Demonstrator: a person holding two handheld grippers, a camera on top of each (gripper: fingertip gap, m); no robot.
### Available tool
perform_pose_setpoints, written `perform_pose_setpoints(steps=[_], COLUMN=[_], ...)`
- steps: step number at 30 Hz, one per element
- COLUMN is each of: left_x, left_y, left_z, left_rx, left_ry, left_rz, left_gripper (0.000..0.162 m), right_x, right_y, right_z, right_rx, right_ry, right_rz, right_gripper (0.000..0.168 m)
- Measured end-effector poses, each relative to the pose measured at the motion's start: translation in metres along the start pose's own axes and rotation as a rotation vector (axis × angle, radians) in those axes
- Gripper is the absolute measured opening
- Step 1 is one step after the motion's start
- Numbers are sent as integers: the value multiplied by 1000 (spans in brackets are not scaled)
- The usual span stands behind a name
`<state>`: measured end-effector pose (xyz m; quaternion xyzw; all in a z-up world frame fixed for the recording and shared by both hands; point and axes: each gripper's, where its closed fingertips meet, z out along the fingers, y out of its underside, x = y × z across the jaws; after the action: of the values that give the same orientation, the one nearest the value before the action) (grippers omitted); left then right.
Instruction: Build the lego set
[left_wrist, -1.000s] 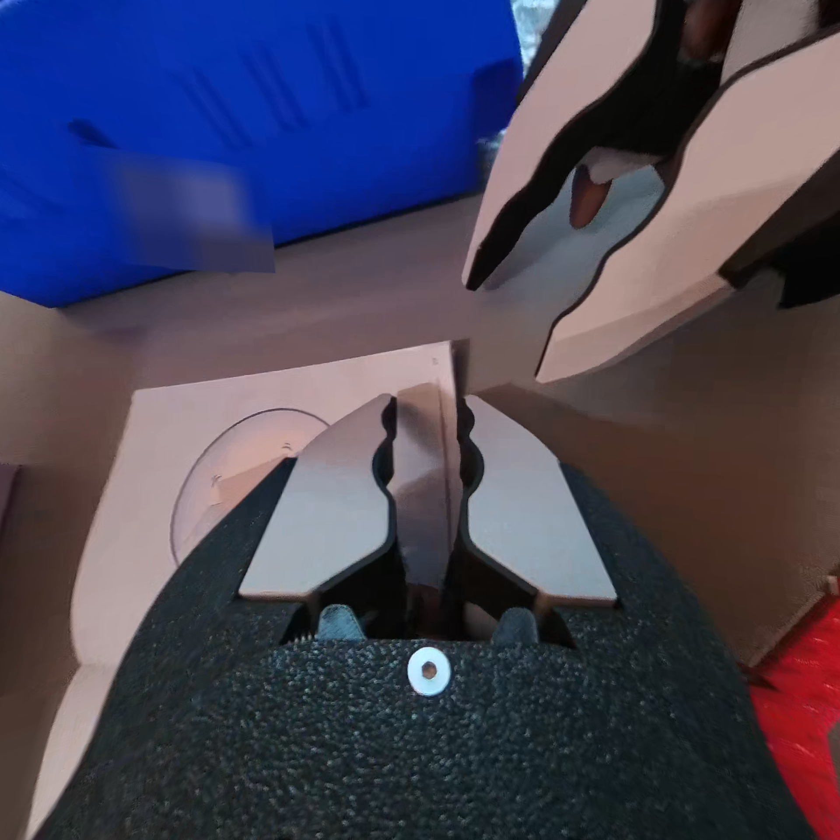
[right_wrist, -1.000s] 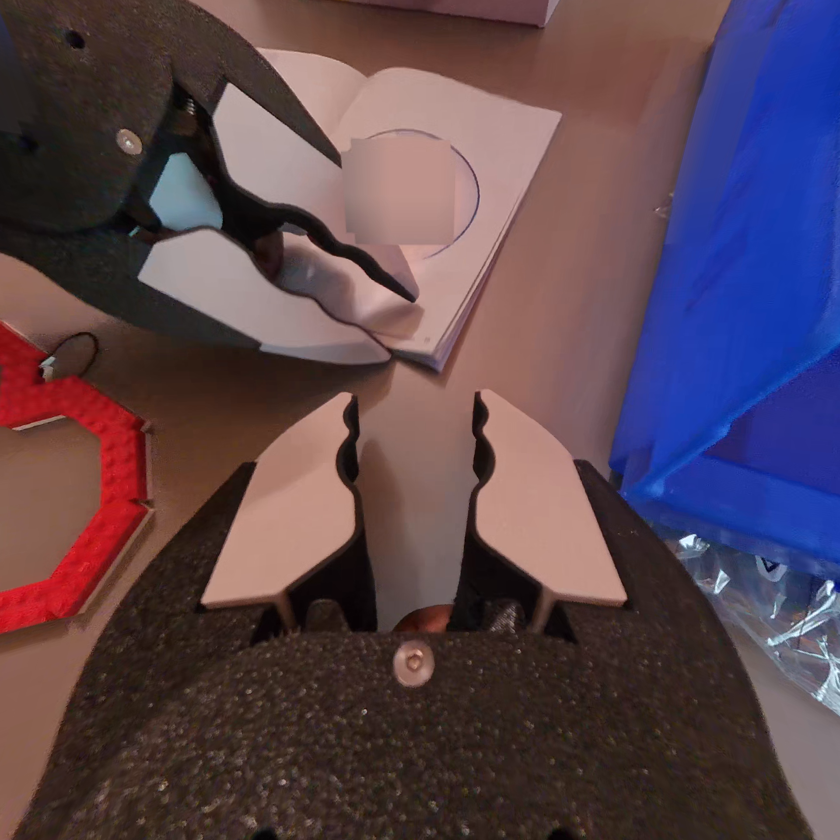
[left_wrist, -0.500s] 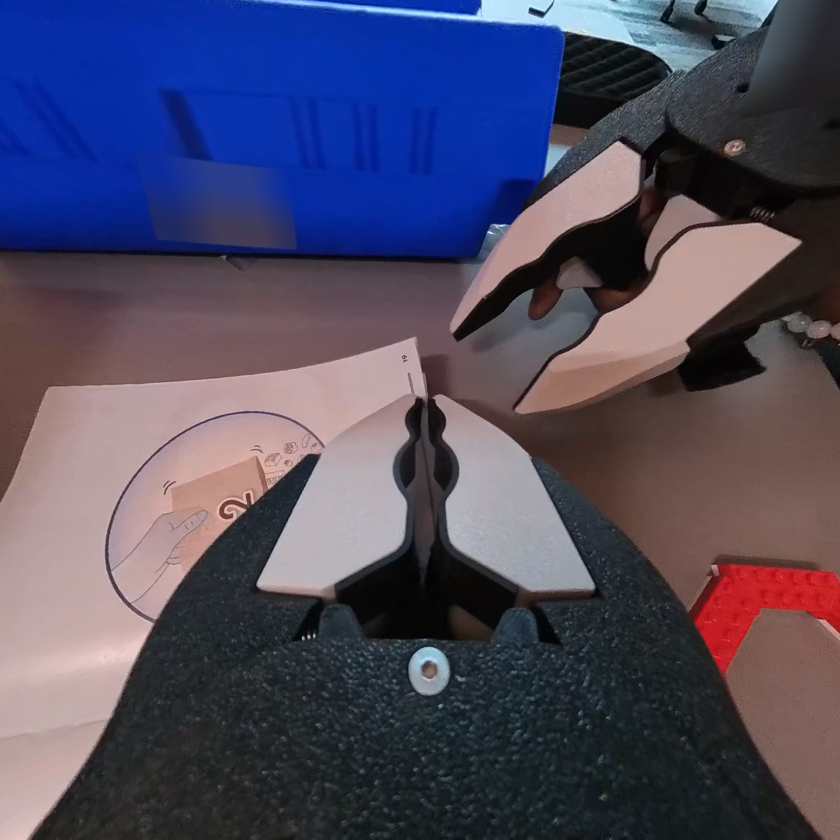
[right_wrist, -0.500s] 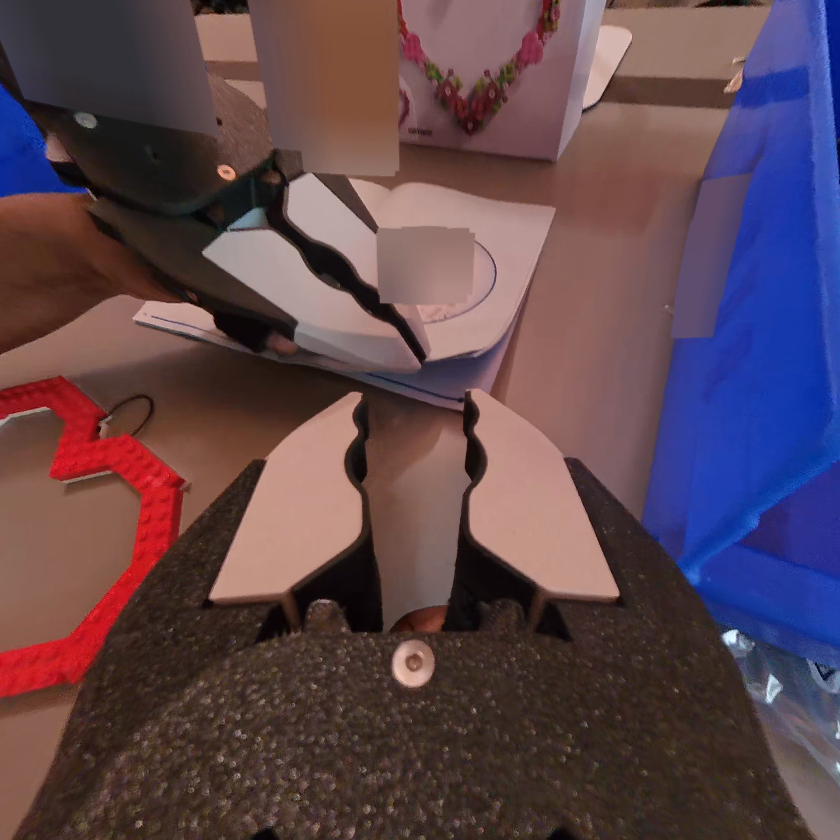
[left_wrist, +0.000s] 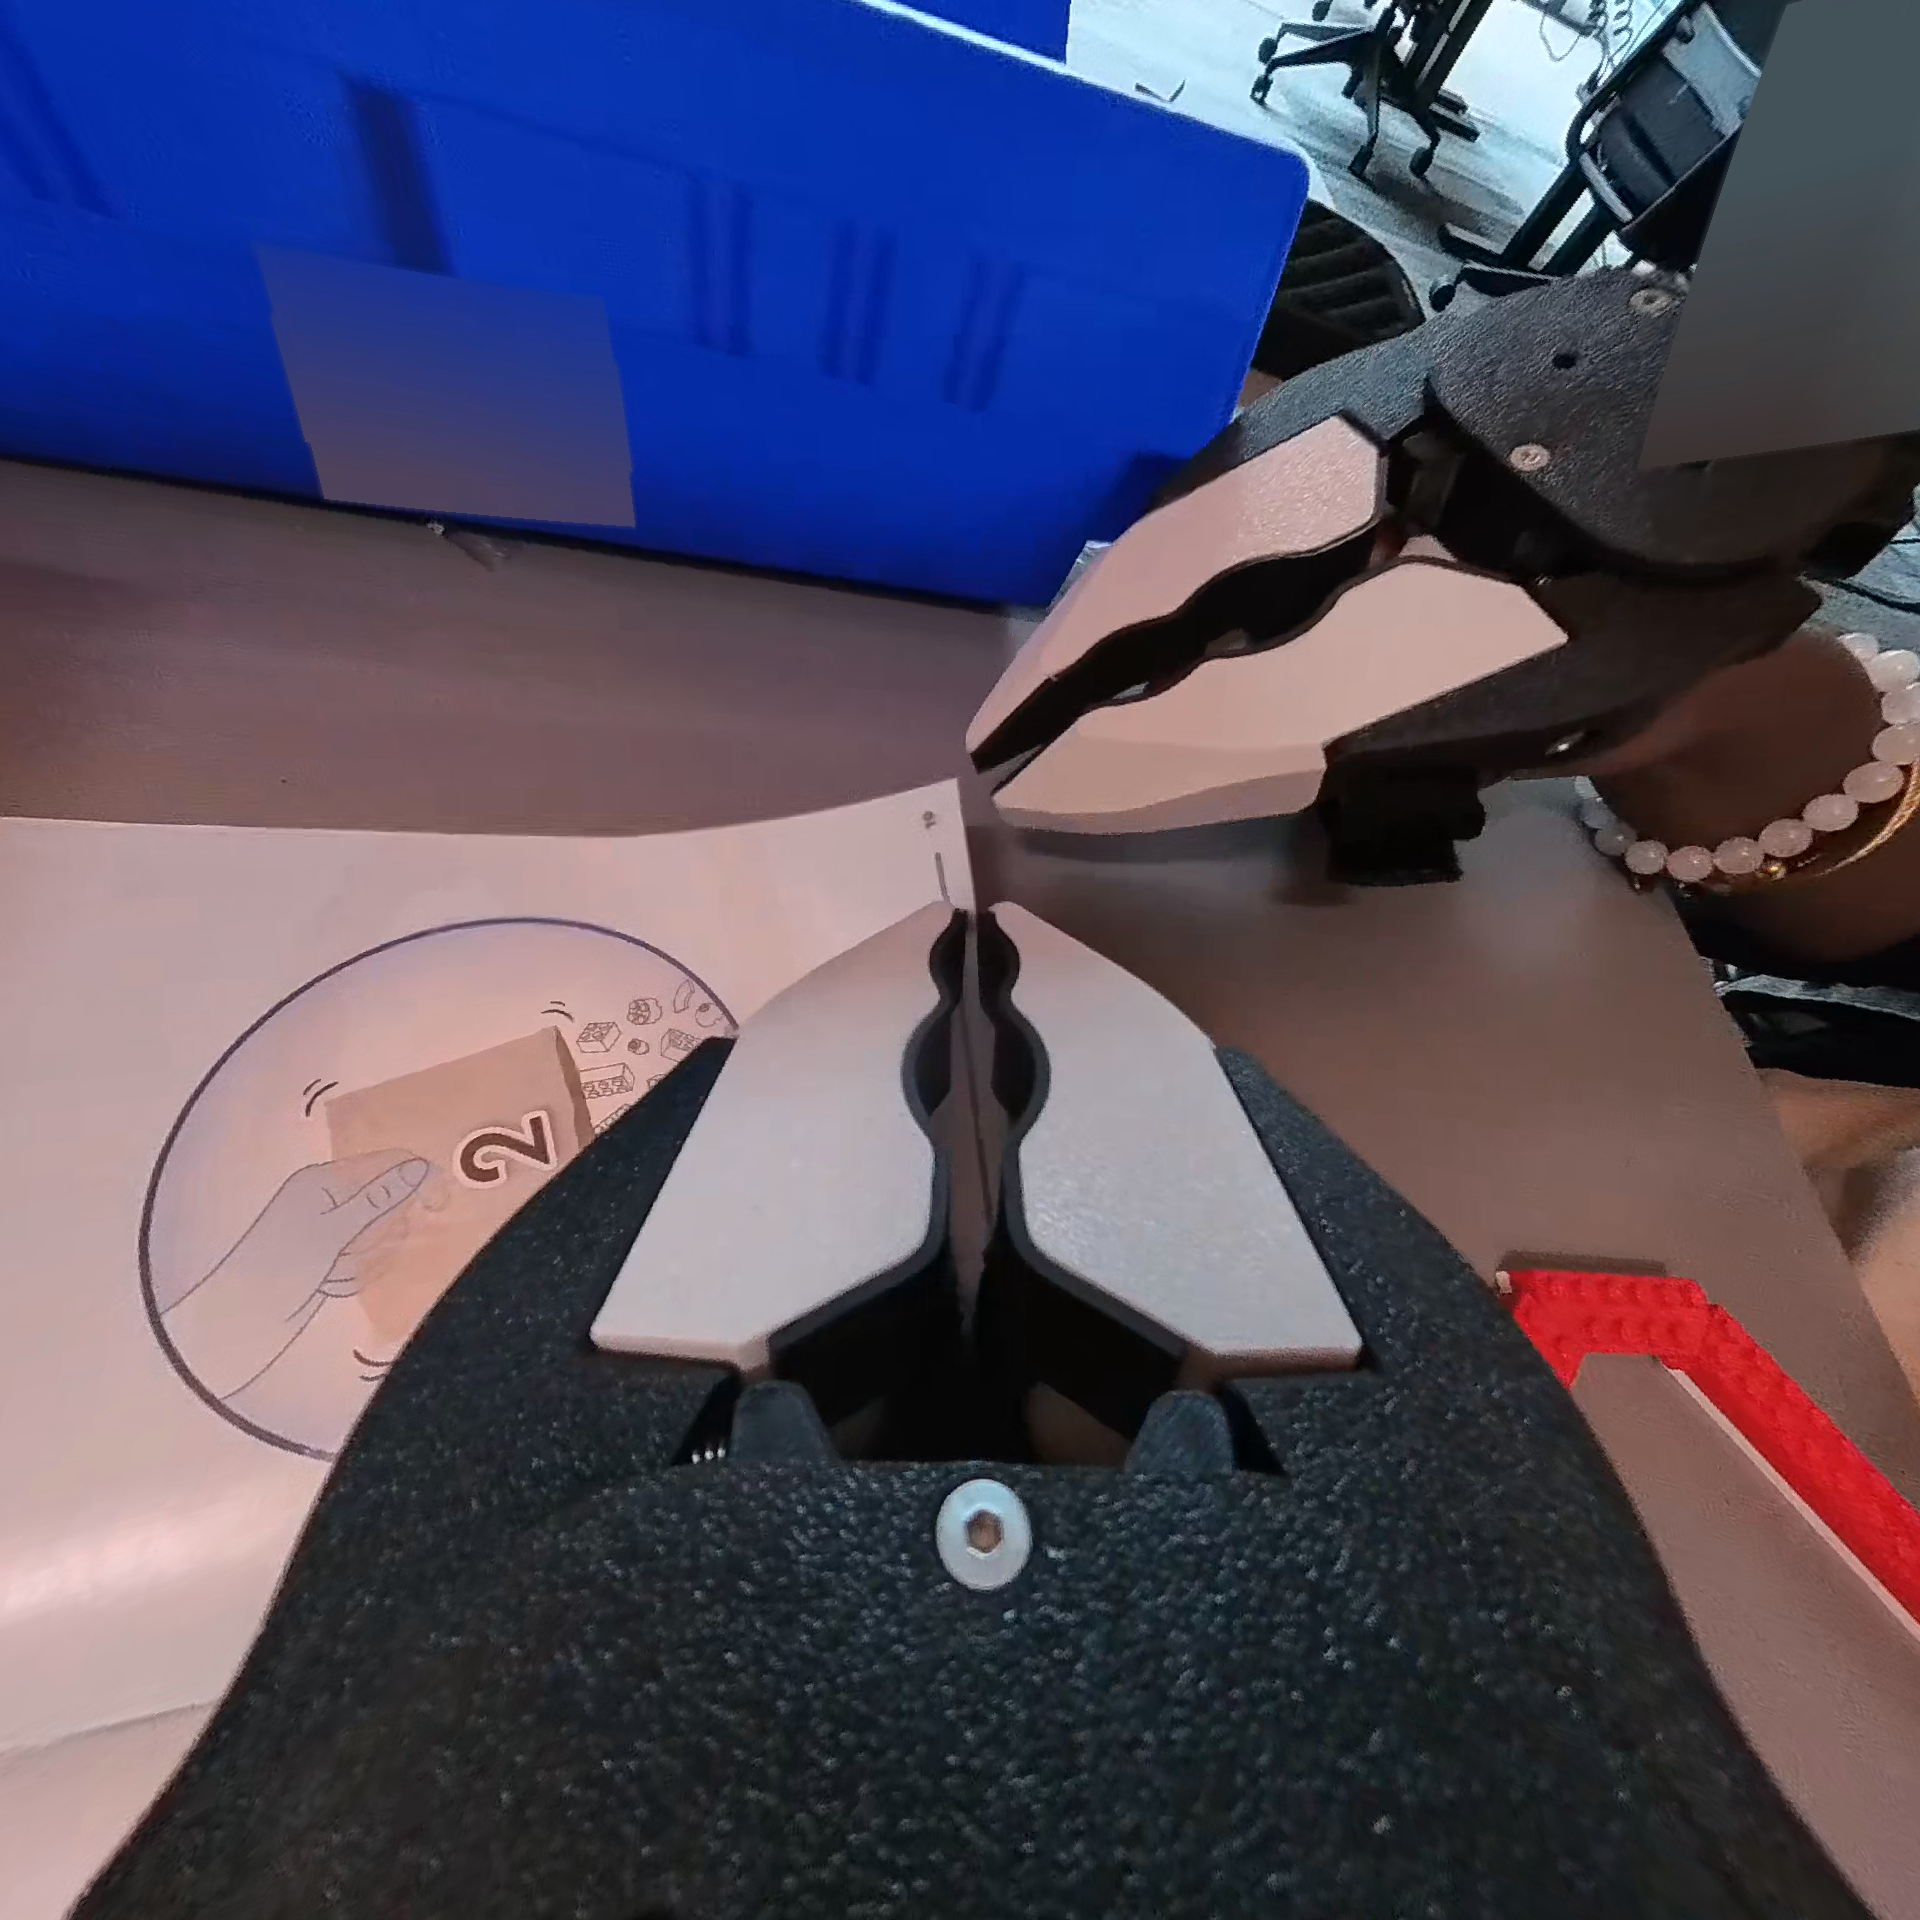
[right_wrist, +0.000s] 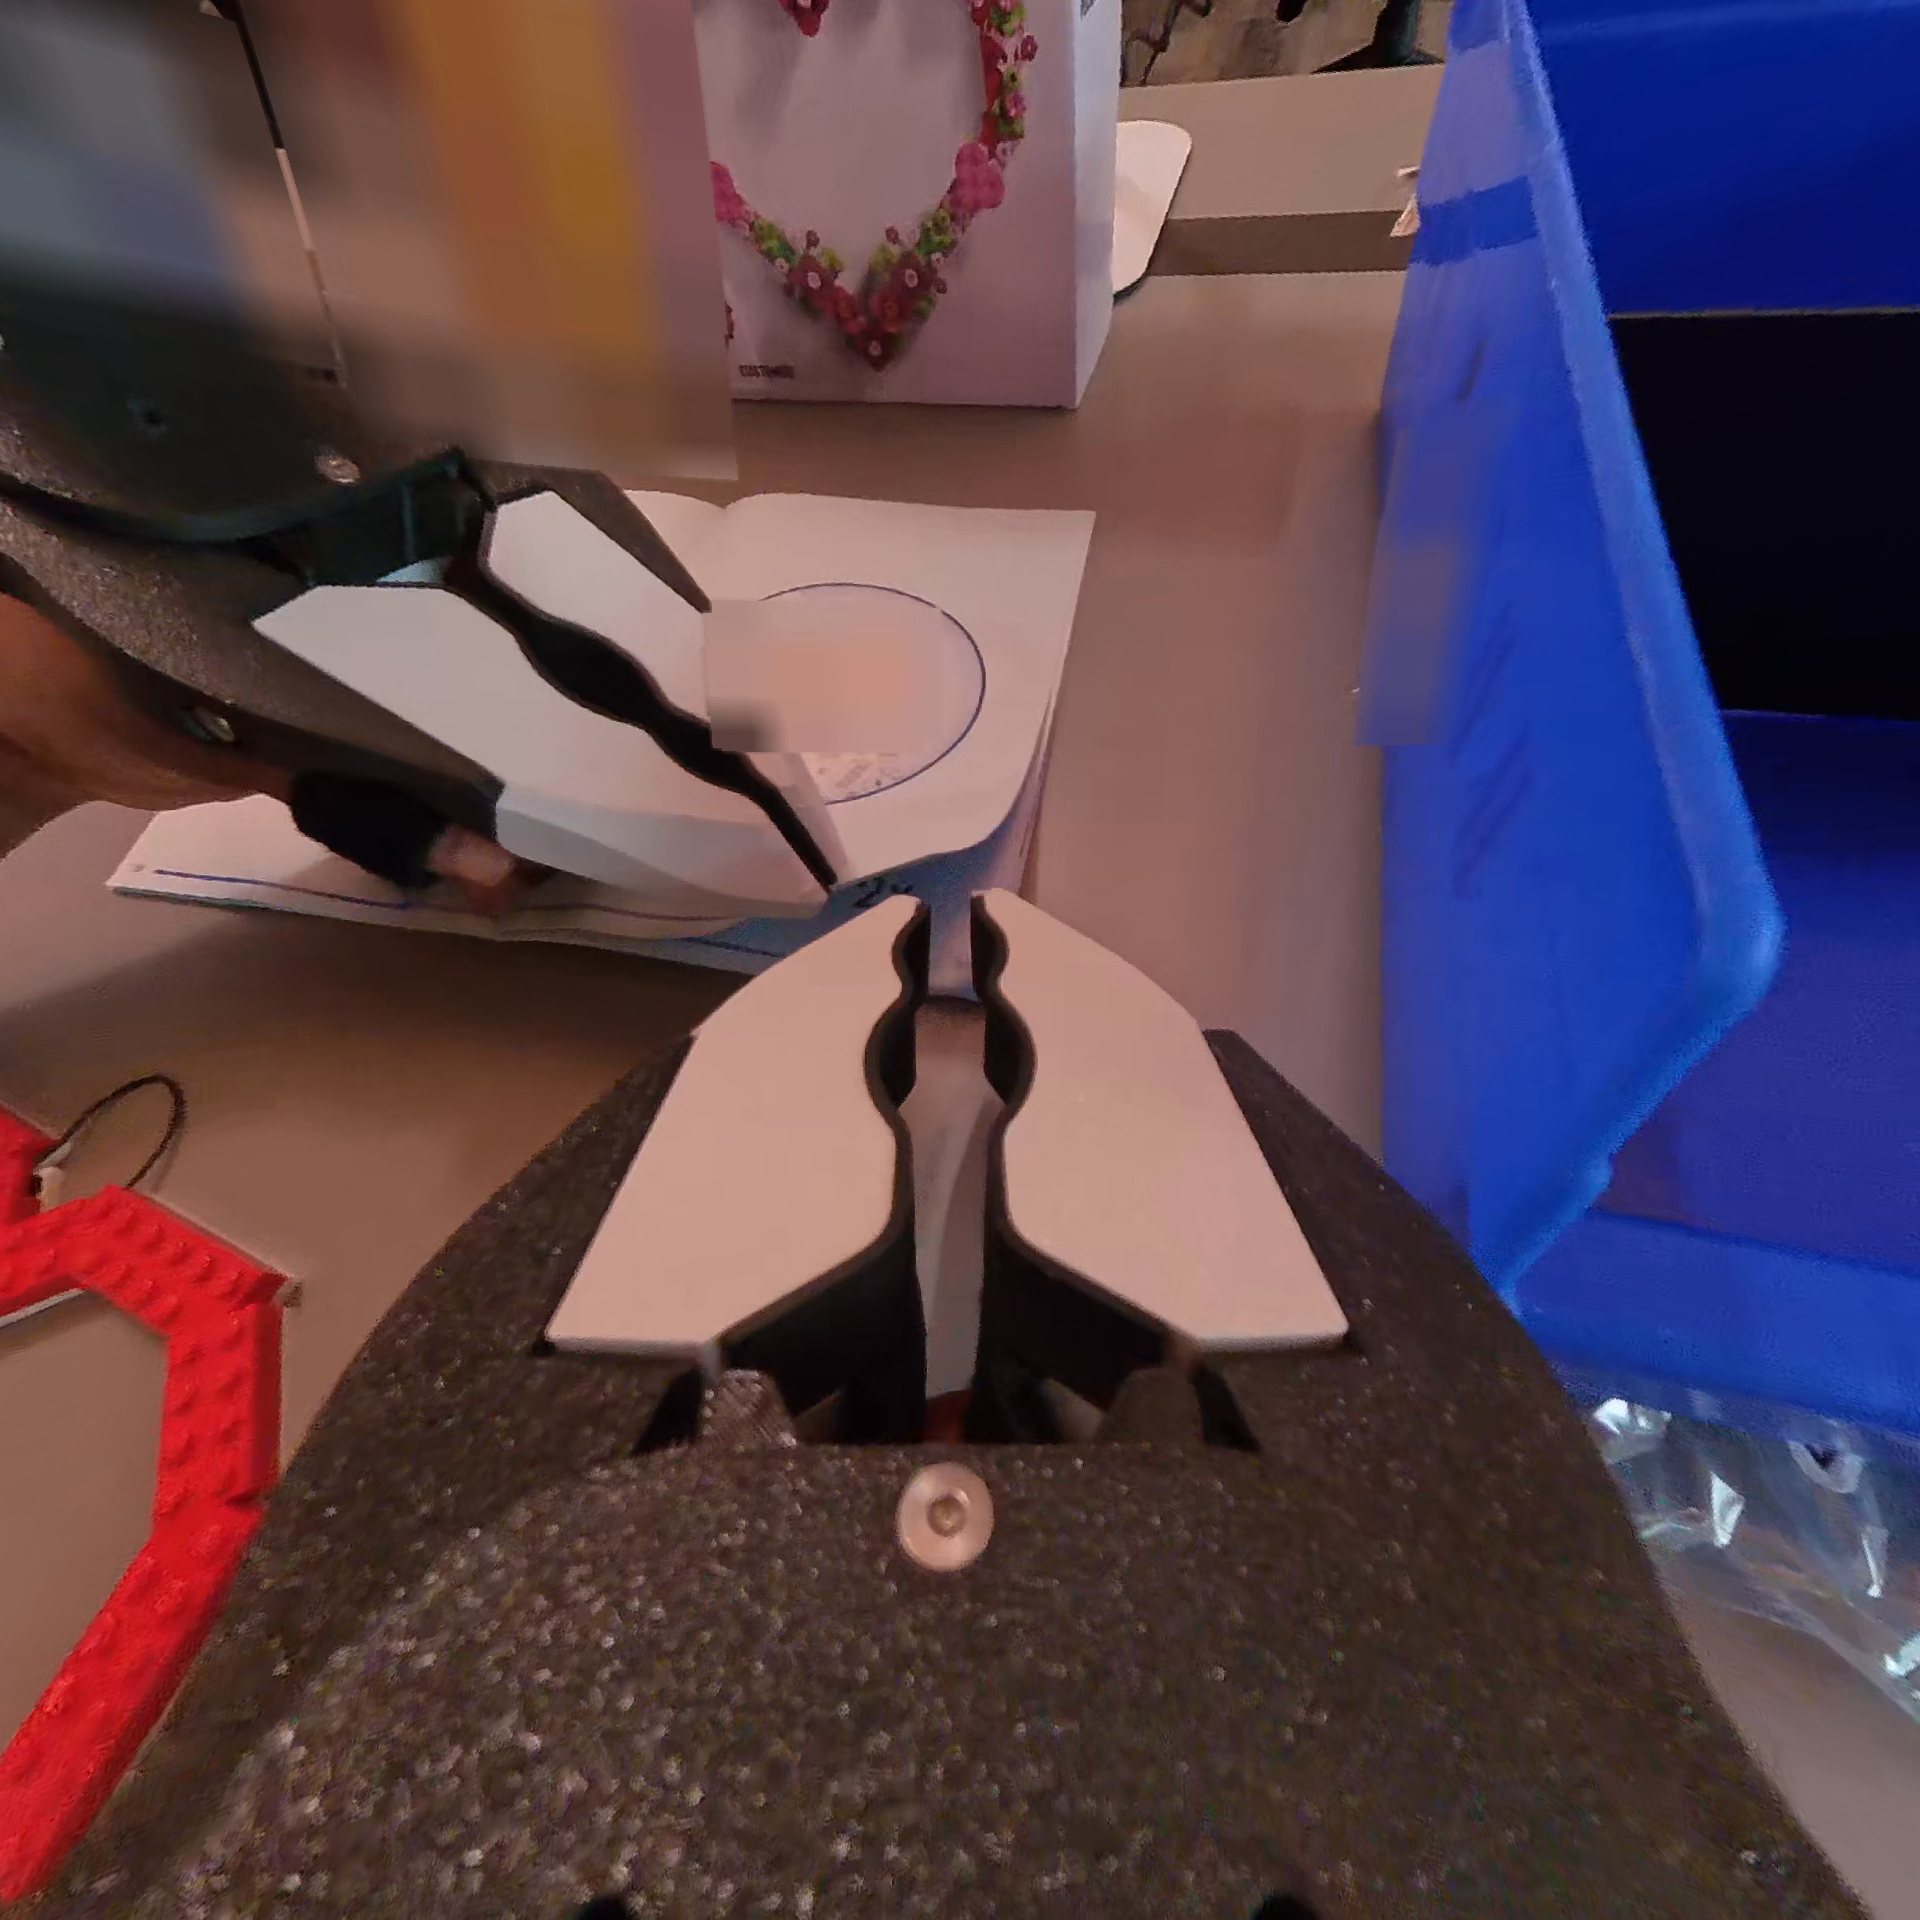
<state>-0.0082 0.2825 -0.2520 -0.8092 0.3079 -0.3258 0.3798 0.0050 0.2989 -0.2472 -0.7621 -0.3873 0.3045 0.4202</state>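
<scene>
Left wrist view shows the left gripper (left_wrist: 971, 920) pinched together on the edge of a page of the instruction booklet (left_wrist: 436, 935), likely to lift and turn it. Beside it, the right gripper (right_wrist: 948, 906) has its jaws narrowly apart at the same page corner, gripping nothing. Farther right lies the red lego frame (left_wrist: 1683, 1351). Beyond the booklet stands the blue bin (right_wrist: 1558, 831); its contents are out of sight.
</scene>
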Motion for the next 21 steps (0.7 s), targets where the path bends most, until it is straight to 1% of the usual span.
perform_pose_setpoints(steps=[5, 9, 12, 14, 17, 21], left_x=[0, 1, 1, 0, 0, 3], left_y=[-1, -1, -5, -13, -26, -39], left_z=[-1, -1, -5, -13, -32, -63], left_rx=[9, 5, 47, 122, 281, 493], left_ry=[4, 18, 28, 13, -36, -71], left_rz=[0, -12, -19, -10, 23, -34], left_gripper=[1, 1, 0, 0, 0, 0], right_x=[-5, -9, -12, -17, -20, -30], right_y=[1, -2, -2, -4, -7, -10], right_z=[3, 4, 7, 7, 6, 6], right_rx=[-9, 9, -3, 7, 18, -6], right_ry=[-27, -44, -68, -107, -126, -86], right_rz=[10, 26, 48, 78, 86, -78], right_gripper=[12, 11, 11, 13, 15, 15])
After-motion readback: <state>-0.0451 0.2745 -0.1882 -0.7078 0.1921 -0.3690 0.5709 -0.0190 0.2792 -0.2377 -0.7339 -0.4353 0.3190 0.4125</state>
